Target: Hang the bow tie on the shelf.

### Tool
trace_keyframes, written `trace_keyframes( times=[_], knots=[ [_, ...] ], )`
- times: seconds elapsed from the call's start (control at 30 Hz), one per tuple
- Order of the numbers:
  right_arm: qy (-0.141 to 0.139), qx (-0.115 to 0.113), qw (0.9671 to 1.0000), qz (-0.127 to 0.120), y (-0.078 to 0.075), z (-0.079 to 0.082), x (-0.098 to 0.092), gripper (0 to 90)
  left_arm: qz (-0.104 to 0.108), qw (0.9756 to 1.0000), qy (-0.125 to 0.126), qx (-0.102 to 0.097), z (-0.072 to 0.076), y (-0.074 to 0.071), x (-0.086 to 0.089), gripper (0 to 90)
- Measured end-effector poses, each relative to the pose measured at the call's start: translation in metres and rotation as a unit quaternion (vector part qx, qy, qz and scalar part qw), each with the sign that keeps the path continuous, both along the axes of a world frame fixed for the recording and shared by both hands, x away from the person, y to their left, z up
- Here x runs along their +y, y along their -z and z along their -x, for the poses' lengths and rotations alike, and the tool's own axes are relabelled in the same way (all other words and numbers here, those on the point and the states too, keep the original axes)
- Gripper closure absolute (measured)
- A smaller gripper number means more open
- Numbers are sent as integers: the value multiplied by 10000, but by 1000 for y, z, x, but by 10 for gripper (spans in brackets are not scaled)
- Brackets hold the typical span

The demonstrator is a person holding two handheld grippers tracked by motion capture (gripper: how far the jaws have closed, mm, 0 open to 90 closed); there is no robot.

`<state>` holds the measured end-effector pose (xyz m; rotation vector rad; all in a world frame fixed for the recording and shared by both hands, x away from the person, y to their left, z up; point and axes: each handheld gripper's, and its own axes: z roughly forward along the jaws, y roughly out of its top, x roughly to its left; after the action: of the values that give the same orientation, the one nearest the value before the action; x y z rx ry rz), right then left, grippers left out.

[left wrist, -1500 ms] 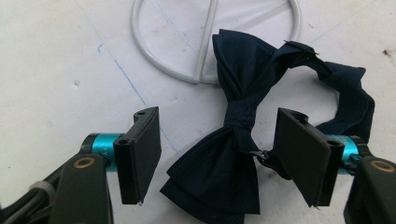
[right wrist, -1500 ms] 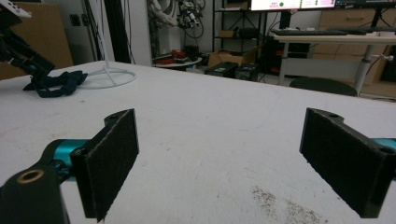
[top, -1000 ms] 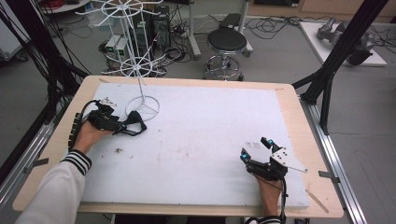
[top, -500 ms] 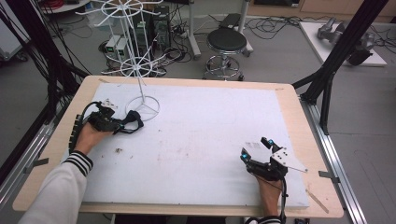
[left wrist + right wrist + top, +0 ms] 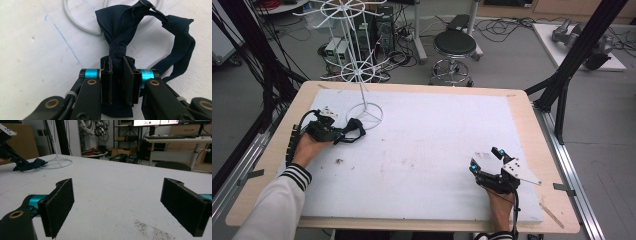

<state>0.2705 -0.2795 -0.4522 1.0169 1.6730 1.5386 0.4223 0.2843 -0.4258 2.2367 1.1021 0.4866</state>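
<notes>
Where fingers (image 5: 128, 75) pinch, bow tie (image 5: 120, 27) knot hidden.

1. Bow tie (image 5: 117, 32): the knot is pinched between the left gripper (image 5: 117, 75) fingers (image 5: 128, 82), its lower end hidden behind them.
2. Wire stand (image 5: 354, 55): top cut off by the high view's upper edge.
3. Strap (image 5: 182, 50) clasp: too small to tell.

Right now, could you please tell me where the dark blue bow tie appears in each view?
High view: bow tie at left, beside the rack's ring base.
Left gripper view: centre, pinched by the left hand-held gripper.
Right gripper view: far left.
Shared landmark: the white ring base.
</notes>
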Motion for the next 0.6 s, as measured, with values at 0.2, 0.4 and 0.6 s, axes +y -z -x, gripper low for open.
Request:
trace_keyframes(
  times=[0.2, 0.4, 0.6],
  knots=[
    [2, -4, 10000, -1, 0, 0, 0, 108, 166, 9997, 15, -169, 5, -3, 1, 786],
    [-3, -19, 10000, 18, 0, 0, 0, 108, 432, 9983, 32, -383, 13, -9, 6, 786],
    [-5, -20, 10000, 28, 0, 0, 0, 108, 629, 9965, -12, -558, 20, -16, 14, 787]
  ],
)
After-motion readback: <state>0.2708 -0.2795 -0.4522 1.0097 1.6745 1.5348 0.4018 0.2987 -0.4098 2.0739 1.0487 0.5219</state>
